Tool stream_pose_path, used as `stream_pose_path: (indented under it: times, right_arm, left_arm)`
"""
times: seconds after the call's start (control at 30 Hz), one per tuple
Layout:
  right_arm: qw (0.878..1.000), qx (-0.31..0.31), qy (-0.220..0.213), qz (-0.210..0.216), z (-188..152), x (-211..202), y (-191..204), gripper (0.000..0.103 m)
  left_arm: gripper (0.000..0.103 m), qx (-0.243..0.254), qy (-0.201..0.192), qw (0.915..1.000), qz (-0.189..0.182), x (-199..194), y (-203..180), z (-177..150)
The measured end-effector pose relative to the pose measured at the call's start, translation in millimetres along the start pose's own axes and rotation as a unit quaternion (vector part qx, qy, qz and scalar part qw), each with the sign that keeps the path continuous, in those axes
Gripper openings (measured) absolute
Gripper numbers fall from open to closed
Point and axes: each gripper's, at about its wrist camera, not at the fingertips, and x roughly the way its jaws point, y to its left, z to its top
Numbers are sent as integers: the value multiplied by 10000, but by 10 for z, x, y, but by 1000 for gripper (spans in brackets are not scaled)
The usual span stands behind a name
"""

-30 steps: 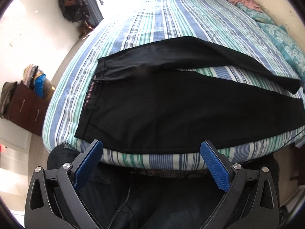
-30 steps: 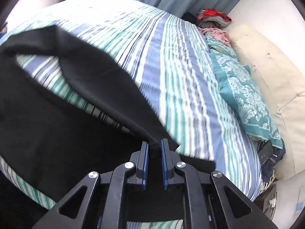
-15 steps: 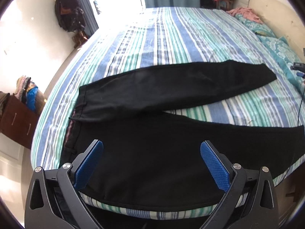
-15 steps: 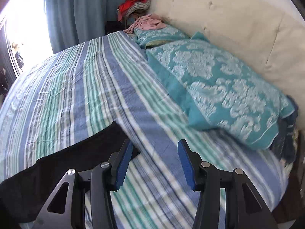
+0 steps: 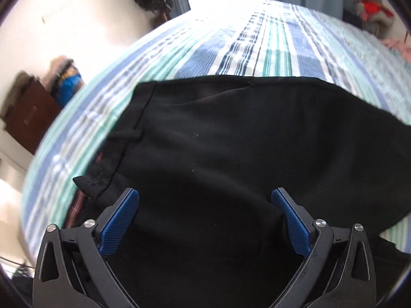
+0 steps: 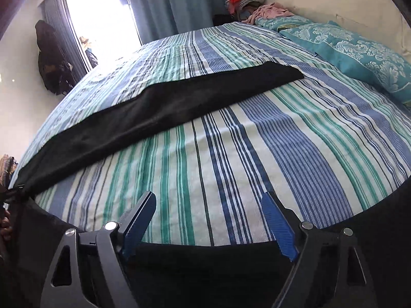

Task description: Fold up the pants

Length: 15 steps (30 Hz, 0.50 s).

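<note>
A: Where are the pants point(image 5: 231, 154)?

B: Spread on the striped bedspread point(image 6: 231, 154); waistband at nine o'clock in the left wrist view; one leg point(image 6: 159, 113) runs from eight o'clock toward one o'clock in the right wrist view, its hem near the teal pillow point(image 6: 354, 51).

A: And the tools?

B: Left gripper point(image 5: 205, 213) stands spread wide over the black cloth, pads clamping nothing; right gripper point(image 6: 208, 218) is opening, only bedspread showing between its blue pads.

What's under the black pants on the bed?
The striped sheet shows all around the pants and between the two legs, so they lie on it. Anything beneath the fabric itself is hidden.
</note>
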Motion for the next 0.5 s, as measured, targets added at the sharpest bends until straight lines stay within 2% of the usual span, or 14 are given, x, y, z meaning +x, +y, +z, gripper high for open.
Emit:
stream_pose_path:
  times: [0.03, 0.07, 0.13, 0.17, 0.2, 0.27, 0.33, 0.37, 0.43, 0.47, 0.5]
  right_arm:
    - [9999, 82, 68, -1, -16, 75, -29, 86]
    - [9998, 186, 74, 36, -14, 101, -73, 87]
    - [9998, 217, 40, 19, -16, 108, -96, 89]
    - [9999, 136, 53, -65, -12, 110, -74, 89]
    - [9998, 52, 53, -194, -3, 84, -31, 89]
    - [9989, 14, -89, -455, 60, -97, 53, 89]
    - [9995, 104, -285, 122, -19, -411, 226, 91]
    - [9993, 37, -247, 285, -99, -522, 336, 95]
    - [9986, -254, 54, 453, -319, -596, 532, 97]
    - [9977, -399, 297, 468, -442, -568, 571, 96]
    - [9968, -538, 467, 358, -554, -532, 546, 95]
  left_arm:
    - [103, -54, 39, 9998, -167, -48, 73, -38]
    - [103, -40, 17, 9998, -171, -117, 86, -77]
    - [102, -62, -255, 9997, -32, -391, 4, -185]
    - [102, -85, -448, 9989, -91, -546, -47, -235]
    - [102, -55, -605, 9977, -315, -703, -106, -317]
    - [102, 141, -652, 9946, -799, -859, -291, -494]
    - [102, 603, -536, 9923, -939, -840, -536, -717]
    - [102, 949, -470, 9909, -833, -766, -663, -830]
    - [103, 1512, -377, 9869, -419, -527, -857, -1057]
    - [103, 1406, -673, 9865, -508, -525, -812, -1132]
    - [103, 1232, -794, 9874, -599, -563, -742, -1151]
